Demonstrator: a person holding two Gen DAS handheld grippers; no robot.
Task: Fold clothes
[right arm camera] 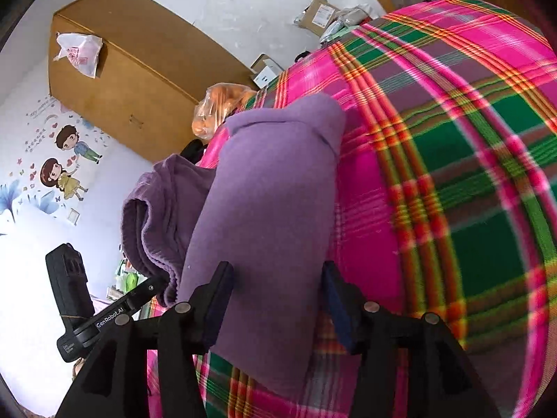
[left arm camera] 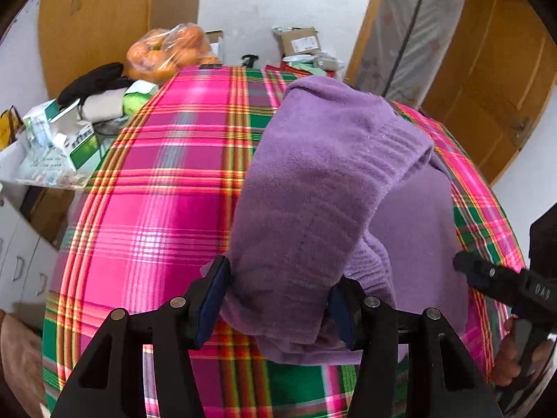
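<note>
Left wrist view first: the left gripper [left arm camera: 278, 296] sits bottom centre with its jaws spread wide, and a thick fold of the purple garment [left arm camera: 323, 188] bulges between them. The cloth fills the gap and seems to touch both pads [left arm camera: 212, 299], but honestly I can't tell whether they're actually squeezing it or it's just lying in there. The garment runs from the bottom centre up toward the upper middle of the frame, bunched in a long roll with a ribbed cuff or hem showing on its right side. It's lying on a pink-and-green plaid cloth [left arm camera: 156, 181] that covers most of the picture. At the right edge the other gripper [left arm camera: 501, 282] pokes in, just beside the garment's right side, with a bit of the person's hand [left arm camera: 508, 358] under it. A bag of oranges [left arm camera: 170, 52] sits at the top left, past the plaid's far edge.

Right wrist view: the right gripper [right arm camera: 275, 296] is also bottom centre, jaws wide. The garment [right arm camera: 264, 209] lies between the fingers but the right pad [right arm camera: 339, 303] shows a sliver of plaid beside the cloth, so it reads as loose, not clamped. The left gripper [right arm camera: 90, 313] shows at the lower left, close by the garment's ribbed folds. The plaid [right arm camera: 452, 174] fills the right half.
</note>
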